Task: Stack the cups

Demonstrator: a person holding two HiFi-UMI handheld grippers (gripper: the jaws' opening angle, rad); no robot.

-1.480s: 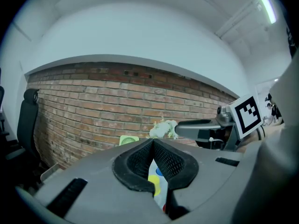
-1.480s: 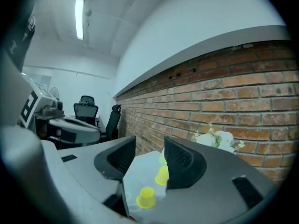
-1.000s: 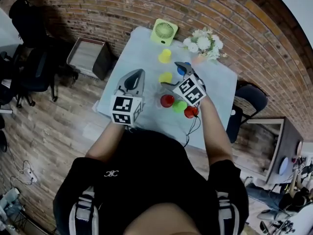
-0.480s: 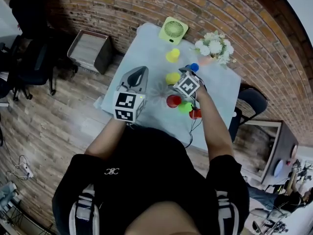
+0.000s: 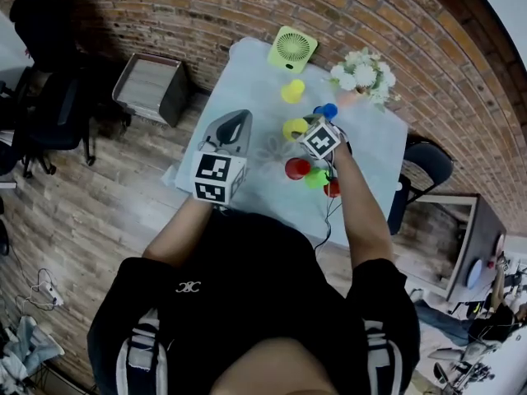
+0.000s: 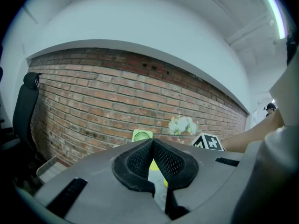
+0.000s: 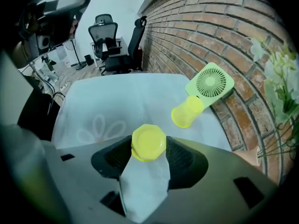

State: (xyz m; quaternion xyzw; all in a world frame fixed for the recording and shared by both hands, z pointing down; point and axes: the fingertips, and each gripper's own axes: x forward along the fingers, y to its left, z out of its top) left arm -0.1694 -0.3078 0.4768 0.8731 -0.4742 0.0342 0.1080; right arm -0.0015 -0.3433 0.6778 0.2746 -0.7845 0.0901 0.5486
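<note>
Now, closest to the body, the left claw (image 6: 152,146) is held about level at the near-left side of the worktop (image 7: 93,97), its jaws together with nothing between them. A little further out, the right claw (image 7: 148,152) points steeply down and its jaws have just been closing. An upturned yellow cup (image 7: 148,143) sits between them, with both pads against its sides just under the eight-sided base, so it looks gripped. I cannot tell whether it has left the worktop. The hold is high on a tapering wall, so I judge the cup could squirt out downward or buckle if squeezed harder. A red cup (image 5: 296,168) and a green cup (image 5: 316,178) stand just beside the claw, and a blue cup (image 5: 327,110) is close behind, so a slanted lift could knock any of them. Farther off, a second yellow cup (image 7: 187,112) waits just before the fan (image 7: 210,84). Coming down on it off-centre could push it into the fan.
</note>
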